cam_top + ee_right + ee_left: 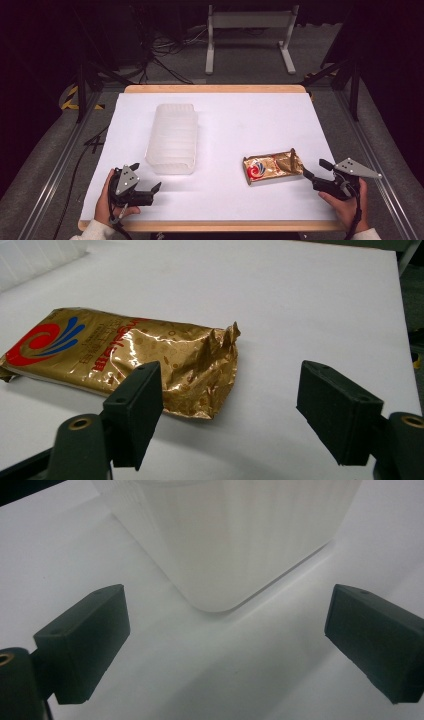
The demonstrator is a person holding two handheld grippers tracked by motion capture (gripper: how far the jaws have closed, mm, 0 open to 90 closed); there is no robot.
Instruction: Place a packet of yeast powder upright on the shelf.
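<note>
A translucent white ribbed plastic box (172, 138) lies on the white table (235, 120), left of centre. A gold foil packet (272, 167) with a red and blue swirl logo lies flat at the right. My left gripper (146, 179) is open just in front of the box's near corner (220, 540), nothing between its jaws. My right gripper (316, 169) is open just right of the packet's crumpled end (200, 370), apart from it. In the right gripper view the packet (125, 352) sits ahead of the left jaw.
The table's wooden edge (215, 89) shows at the back. A white metal stand (247, 30) and cables lie on the floor beyond. Aluminium rails (55, 165) run along both sides of the table.
</note>
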